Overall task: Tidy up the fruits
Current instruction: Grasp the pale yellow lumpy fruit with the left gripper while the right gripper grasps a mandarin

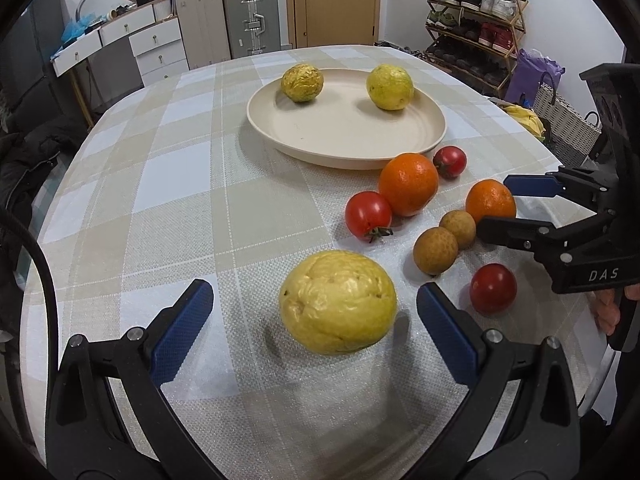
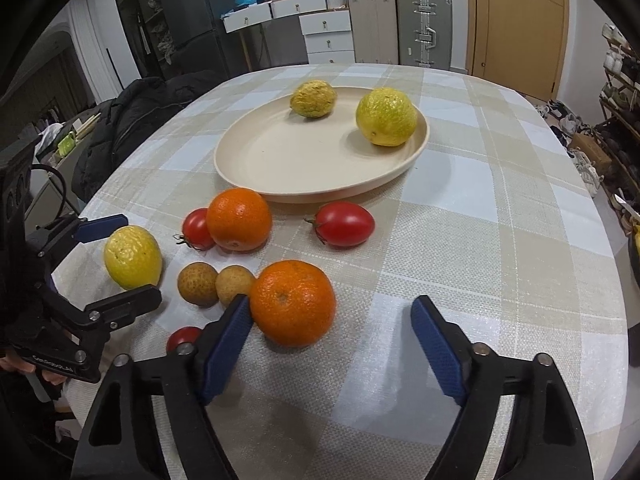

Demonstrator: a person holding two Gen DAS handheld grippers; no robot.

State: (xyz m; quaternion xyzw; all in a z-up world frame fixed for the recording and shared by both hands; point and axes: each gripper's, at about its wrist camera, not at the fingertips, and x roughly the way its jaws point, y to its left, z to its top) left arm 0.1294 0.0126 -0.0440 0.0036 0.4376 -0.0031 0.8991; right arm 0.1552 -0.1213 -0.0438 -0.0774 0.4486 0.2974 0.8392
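One word, "DAS", marks the right tongs (image 2: pixel 332 320), spread around an orange (image 2: pixel 293 303); left tongs (image 1: pixel 316 308) gape.

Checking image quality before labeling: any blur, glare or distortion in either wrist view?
Left wrist: sharp, heavy fisheye bending with dark corners; soft shadow under the near yellow fruit. Right wrist: equally sharp, same curvature on the table edge; mild sheen on the near orange, no blown-out glare.

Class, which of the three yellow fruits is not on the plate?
The yellow fruit between the left gripper fingers; the other two sit on the plate.
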